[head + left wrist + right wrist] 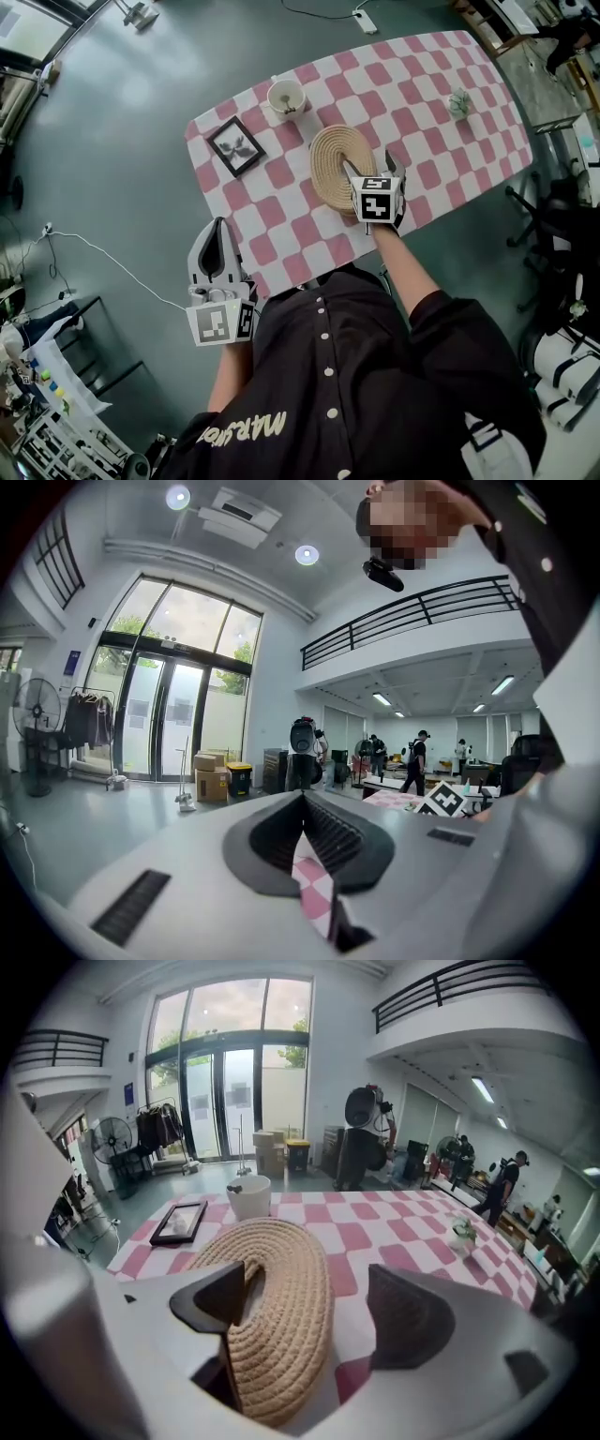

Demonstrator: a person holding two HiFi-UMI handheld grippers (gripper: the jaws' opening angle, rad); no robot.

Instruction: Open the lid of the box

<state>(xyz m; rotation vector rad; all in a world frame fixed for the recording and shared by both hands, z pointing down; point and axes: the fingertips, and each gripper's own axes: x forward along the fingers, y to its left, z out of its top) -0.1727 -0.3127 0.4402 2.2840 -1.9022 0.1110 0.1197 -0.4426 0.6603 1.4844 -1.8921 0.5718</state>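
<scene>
A: Where is the woven box [328, 155]?
B: Round, coiled rope, about the middle of the desk [281, 216], which wears a pink-and-white checked cloth.

A: Right tool [373, 169]?
B: Over the box's near-right part. Jaws apart, clamping nothing. In the right gripper view the tool [309, 1279] has its left jaw above the dip at the centre of the lid [281, 1335]. The lid's right rim lies in the gap between the jaws. The right jaw stands beyond that rim, over bare cloth.

A: Touching?
B: Cannot tell whether the left jaw touches the rope. The right jaw is clear of it.

A: Left tool [217, 230]?
B: Off the desk, out past its near-left corner, over the floor. Jaws closed tip to tip [303, 797], empty. A sliver of checked cloth shows behind them.

A: Hard to read?
B: The seam between lid and body is not made out. The right tool covers the box's near rim in the head view.

A: Others?
B: A picture frame [235, 145] near the left edge, a white cup [286, 97] at the far edge, and a small potted plant [459, 103] toward the far-right corner, all apart from the box.
</scene>
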